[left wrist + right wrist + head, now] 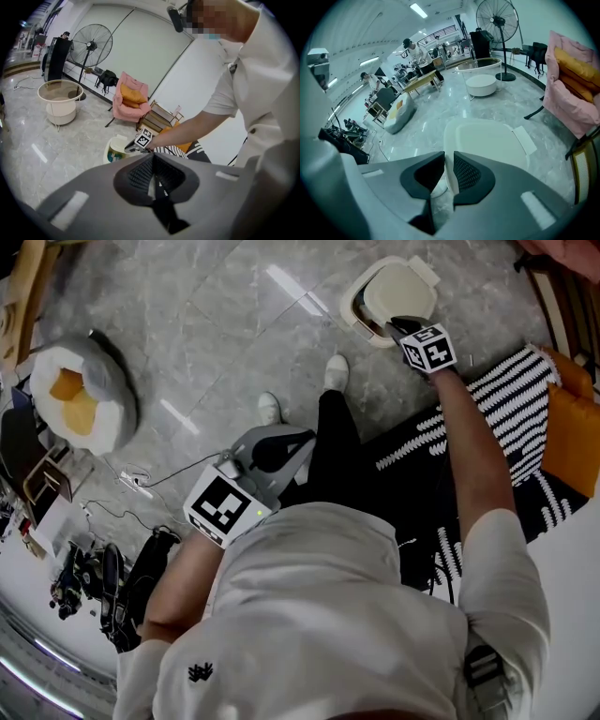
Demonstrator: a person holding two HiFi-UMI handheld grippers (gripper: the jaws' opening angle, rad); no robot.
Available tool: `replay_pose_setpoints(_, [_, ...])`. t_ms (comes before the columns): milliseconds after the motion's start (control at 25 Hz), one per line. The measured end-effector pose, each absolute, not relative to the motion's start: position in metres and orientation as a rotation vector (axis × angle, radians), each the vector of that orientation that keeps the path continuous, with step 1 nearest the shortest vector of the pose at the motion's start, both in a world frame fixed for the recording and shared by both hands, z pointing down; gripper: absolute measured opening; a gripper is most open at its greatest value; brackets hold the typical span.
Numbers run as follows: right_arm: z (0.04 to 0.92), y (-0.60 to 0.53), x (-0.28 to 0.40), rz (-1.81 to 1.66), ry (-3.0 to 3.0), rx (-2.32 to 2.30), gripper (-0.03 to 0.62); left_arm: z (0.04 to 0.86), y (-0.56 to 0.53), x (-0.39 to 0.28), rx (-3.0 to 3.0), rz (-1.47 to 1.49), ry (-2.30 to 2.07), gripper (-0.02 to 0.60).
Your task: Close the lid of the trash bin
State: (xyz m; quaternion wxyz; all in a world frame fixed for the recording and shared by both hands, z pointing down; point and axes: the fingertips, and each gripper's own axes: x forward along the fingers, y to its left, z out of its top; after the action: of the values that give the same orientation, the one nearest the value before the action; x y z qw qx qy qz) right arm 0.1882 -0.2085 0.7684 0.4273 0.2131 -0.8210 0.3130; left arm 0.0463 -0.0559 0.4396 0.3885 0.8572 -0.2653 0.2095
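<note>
Floor: glossy grey marble tiles.
Wall: plain white, far side.
Light: ceiling strips.
Rug: black-and-white stripes, right.

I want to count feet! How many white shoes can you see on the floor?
2. One shoe is to the left, by the dark trouser leg. The other shoe is farther ahead, closer to the bin lid. None seem hidden.

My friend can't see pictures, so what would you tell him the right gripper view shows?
The right gripper pinches the edge of the trash bin's cream lid between its dark jaws. Behind lie a grey marble floor, a tall fan and a pink chair.
</note>
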Motion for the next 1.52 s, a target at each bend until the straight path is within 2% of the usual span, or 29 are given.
replay_pose_setpoints(960, [0.867,-0.18,0.171,0.793,-1.944,0.481,0.012,0.47,-0.057,0.037,2.1,0.487,-0.733,0.057])
replay_pose_setpoints(1520, [0.894,-0.178,0.168,0.756,-1.895,0.474,0.002,0.485,-0.054,0.033,2.065,0.48,-0.737,0.057])
